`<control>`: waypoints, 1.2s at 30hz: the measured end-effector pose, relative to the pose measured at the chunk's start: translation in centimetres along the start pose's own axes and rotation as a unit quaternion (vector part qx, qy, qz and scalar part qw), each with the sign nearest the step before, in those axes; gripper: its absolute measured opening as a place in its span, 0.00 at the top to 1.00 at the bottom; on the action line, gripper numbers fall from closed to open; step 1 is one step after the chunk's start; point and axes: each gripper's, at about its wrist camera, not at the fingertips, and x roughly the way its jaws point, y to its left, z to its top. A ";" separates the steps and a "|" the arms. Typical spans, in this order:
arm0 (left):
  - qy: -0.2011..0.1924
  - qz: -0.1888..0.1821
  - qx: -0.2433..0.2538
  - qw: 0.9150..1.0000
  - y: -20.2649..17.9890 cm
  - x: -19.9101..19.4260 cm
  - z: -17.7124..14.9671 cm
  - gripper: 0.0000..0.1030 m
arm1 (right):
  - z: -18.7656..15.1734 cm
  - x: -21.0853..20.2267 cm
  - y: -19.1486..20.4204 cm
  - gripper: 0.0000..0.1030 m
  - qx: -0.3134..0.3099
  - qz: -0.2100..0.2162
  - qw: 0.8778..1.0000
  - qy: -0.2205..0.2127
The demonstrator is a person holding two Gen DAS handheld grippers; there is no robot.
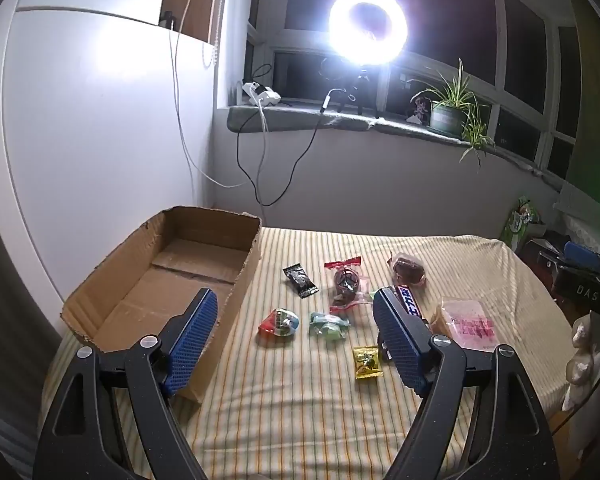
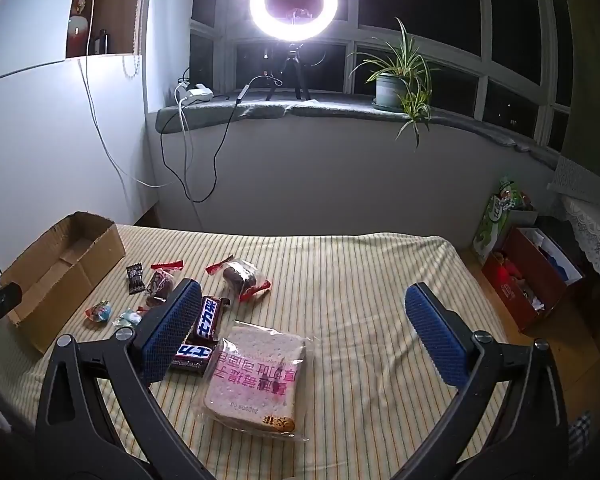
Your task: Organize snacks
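The left gripper (image 1: 294, 326) hung with its blue-padded jaws spread wide and nothing between them, above a table covered in a yellow striped cloth (image 1: 300, 400). The right gripper (image 2: 300, 324) was likewise spread and empty, poised over a bagged slice of bread (image 2: 256, 380) with pink print, which lay flat on the cloth.

An open cardboard box (image 1: 112, 288) sat at the left edge of the table, its inside bare as far as the left wrist view showed. The snacks lay loose to its right: a small black packet (image 1: 300, 281), a red-topped clear packet (image 1: 346, 284) holding something dark, and a second dark cake in clear wrap (image 1: 408, 270) farther right. Nearer the camera lay a red-and-blue candy (image 1: 280, 323), a green candy (image 1: 329, 325) just beside it, and a yellow packet (image 1: 367, 362).

Two dark chocolate bars (image 2: 208, 318) lay just beside the bread's left edge, partly hidden behind the right gripper's left finger; whether they touched the bread was unclear.
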 end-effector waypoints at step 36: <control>0.003 -0.004 0.003 1.000 -0.5 0.2 0.0 0.22 | -0.7 0.7 0.2 0.00 0.002 0.004 1.000 0.008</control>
